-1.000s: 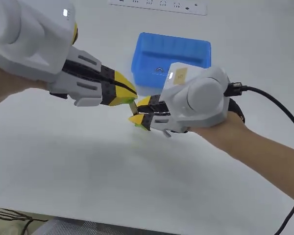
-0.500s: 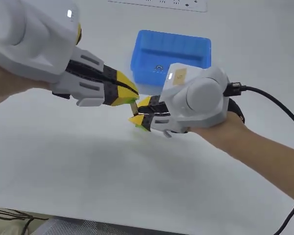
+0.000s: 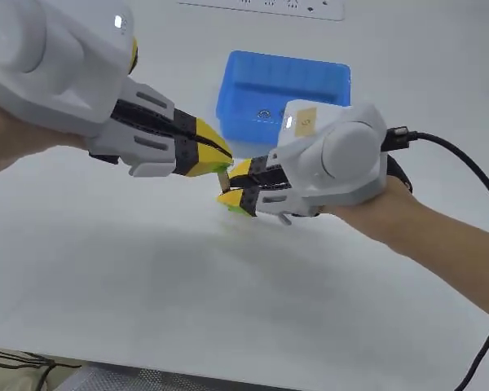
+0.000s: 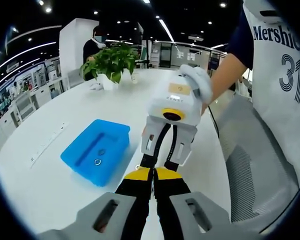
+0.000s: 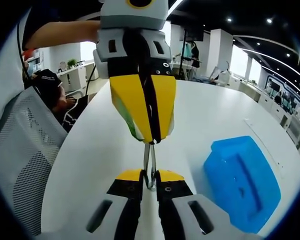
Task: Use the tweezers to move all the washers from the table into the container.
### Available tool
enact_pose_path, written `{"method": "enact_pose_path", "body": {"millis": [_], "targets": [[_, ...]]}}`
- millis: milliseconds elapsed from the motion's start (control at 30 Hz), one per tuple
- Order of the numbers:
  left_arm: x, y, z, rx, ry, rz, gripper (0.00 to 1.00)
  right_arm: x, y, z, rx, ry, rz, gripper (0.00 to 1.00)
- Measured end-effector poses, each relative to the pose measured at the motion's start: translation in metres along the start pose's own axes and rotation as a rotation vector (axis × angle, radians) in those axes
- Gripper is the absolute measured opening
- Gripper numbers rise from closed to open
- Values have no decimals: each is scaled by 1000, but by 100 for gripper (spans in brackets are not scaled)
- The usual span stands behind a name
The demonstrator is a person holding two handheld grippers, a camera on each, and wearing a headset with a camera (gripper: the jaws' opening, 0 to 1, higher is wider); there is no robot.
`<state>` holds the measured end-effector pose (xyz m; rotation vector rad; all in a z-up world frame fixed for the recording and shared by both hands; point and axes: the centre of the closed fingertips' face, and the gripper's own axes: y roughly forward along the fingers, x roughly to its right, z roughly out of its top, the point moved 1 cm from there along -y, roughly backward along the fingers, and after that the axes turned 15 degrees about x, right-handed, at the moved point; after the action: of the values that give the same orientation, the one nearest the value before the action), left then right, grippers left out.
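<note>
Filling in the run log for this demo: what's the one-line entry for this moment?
left gripper: shut on tweezers | right gripper: shut on tweezers | container: one washer inside

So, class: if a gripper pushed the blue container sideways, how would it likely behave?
Probably slides easily: the blue container sits on a smooth white table. Unlikely to tip, being low and wide. Likely light, holding what looks like one small washer.

Blue container (image 3: 310, 81), silver tweezers (image 5: 150, 165), white table (image 3: 147, 285).
</note>
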<state>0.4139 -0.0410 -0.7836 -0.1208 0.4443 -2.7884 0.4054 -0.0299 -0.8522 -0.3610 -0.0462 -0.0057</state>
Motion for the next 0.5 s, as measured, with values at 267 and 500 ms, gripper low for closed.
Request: {"method": "enact_pose_path", "body": {"millis": [267, 500], "targets": [[1, 1, 1, 24, -32, 7, 5, 0, -2, 0, -14, -3, -9, 11], [4, 0, 8, 28, -19, -1, 5, -1, -6, 6, -9, -22, -9, 11]]}}
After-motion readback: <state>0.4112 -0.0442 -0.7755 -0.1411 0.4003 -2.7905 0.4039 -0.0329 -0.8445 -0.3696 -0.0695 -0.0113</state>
